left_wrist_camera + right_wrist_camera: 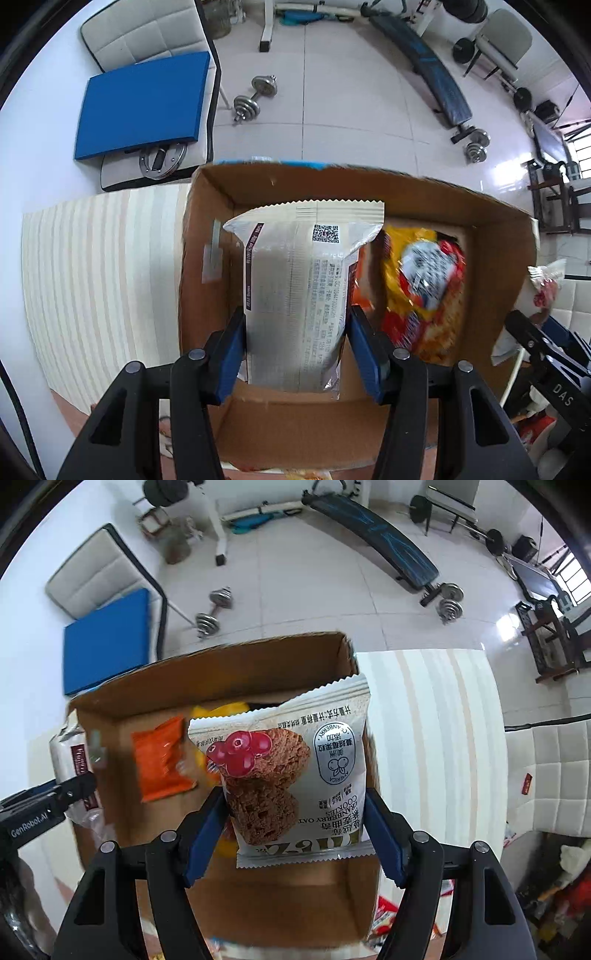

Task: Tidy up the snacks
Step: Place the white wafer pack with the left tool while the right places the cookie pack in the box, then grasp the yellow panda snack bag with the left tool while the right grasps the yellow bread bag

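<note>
the step in hand is loading: both tongs carry a snack packet over the open cardboard box, and the task appears partly done, since snacks already lie inside the box. the left gripper is closed on a silver packet, its blue pads pressing the packet's two long sides near the lower end. this packet hangs upright over the left part of the box, its serrated top seal near the far wall. it shows its back face: a printed code square, fine text and a dark side stripe. the right gripper is closed on a cookie packet, gripped by both side edges near its lower seal. this packet is held over the right part of the box, close to the right wall, and partly overlaps the rim in the right wrist view. it is off-white with serrated seals, brown cookies, red berries and a round emblem, and its print reads upside down from this camera. inside the box, a yellow and red bag lies at the centre-right and an orange packet lies left of it. the next move likely calls for lowering each packet into free floor space inside the box, then opening the jaws only once the packet rests. more loose snacks lie outside the box, near its right wall.
</note>
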Demonstrator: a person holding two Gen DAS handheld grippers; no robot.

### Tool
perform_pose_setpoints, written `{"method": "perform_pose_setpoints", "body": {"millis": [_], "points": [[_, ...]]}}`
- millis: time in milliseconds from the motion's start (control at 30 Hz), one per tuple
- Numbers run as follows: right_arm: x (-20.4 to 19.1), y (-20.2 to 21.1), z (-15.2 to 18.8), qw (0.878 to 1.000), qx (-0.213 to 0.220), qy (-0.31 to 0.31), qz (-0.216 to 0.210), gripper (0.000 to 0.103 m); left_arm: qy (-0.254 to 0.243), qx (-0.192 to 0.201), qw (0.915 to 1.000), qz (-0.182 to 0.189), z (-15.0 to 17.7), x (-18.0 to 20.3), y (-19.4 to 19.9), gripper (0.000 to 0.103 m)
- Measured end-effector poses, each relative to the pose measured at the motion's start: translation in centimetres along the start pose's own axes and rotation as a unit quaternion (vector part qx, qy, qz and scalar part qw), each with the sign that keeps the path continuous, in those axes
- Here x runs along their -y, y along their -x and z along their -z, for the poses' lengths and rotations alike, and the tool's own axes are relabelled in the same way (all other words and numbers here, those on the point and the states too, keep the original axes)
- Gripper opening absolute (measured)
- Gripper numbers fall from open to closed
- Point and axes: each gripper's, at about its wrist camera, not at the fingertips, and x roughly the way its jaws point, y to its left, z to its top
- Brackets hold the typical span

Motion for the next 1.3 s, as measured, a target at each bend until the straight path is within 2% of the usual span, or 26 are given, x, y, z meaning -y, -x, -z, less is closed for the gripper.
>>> {"method": "perform_pose_setpoints", "body": {"millis": [100, 267, 300, 333, 367, 433, 467, 633, 800, 967, 1067, 1200, 1300], "points": [[0.3, -1.2, -1.4, 1.0, -0.01, -0.005, 0.003, 0.075, -0.002, -0.011, 0.9999, -0.005, -1.3, -0.2, -1.0, 0.052], [-0.1, -1.7, -1.9, 1.0, -0.024, 0.002, 0.012, 0.076, -0.007, -0.012, 0.9999, -0.009, -2.3, -0.1, -2.0, 0.054], [-0.2, -1.8, -2.0, 1.0, -0.028, 0.004, 0.014, 0.081, -0.006, -0.014, 0.9998, -0.009, -2.3, -0.1, -2.1, 0.054], [-0.4, -2.0, -2.0, 0.999, -0.03, 0.007, 0.012, 0.087, -0.003, -0.014, 0.9998, -0.01, -2.5, -0.2, -2.2, 0.057], [-0.9, -2.0, -2.0, 0.999, -0.033, 0.011, 0.011, 0.088, -0.002, -0.013, 0.9998, -0.013, -2.5, -0.2, -2.2, 0.06], [-1.4, -2.0, -1.9, 0.999, -0.033, 0.019, 0.023, 0.091, 0.003, -0.012, 0.9999, -0.005, -2.6, -0.2, -2.1, 0.081], [-1.6, -2.0, -1.8, 0.999, -0.029, 0.024, 0.029, 0.093, 0.005, -0.01, 0.9999, -0.004, -2.6, -0.2, -2.0, 0.083], [-2.3, -1.6, -1.5, 0.998, -0.026, 0.037, 0.035, 0.095, -0.003, 0.009, 1.0, 0.002, -1.8, 0.1, -0.6, 0.085], [-2.7, -0.2, -0.3, 0.999, -0.014, 0.041, 0.016, 0.096, -0.016, 0.023, 0.9995, 0.014, -0.4, 0.3, 1.1, 0.086], [-3.9, 2.6, 2.3, 0.998, 0.019, 0.061, -0.018, 0.096, -0.019, 0.064, 0.9976, 0.017, 2.9, -0.2, 3.8, 0.086], [-4.7, 4.3, 5.0, 0.996, 0.028, 0.071, -0.043, 0.096, -0.017, 0.086, 0.9958, 0.028, 6.2, -1.1, 5.5, 0.086], [-6.0, 5.5, 10.1, 0.993, 0.028, 0.087, -0.074, 0.096, -0.002, 0.099, 0.9947, 0.026, 10.9, -3.2, 6.8, 0.086], [-7.5, 5.1, 14.8, 0.99, 0.01, 0.105, -0.092, 0.096, 0.016, 0.1, 0.9947, 0.019, 15.6, -5.5, 6.8, 0.086]]}}
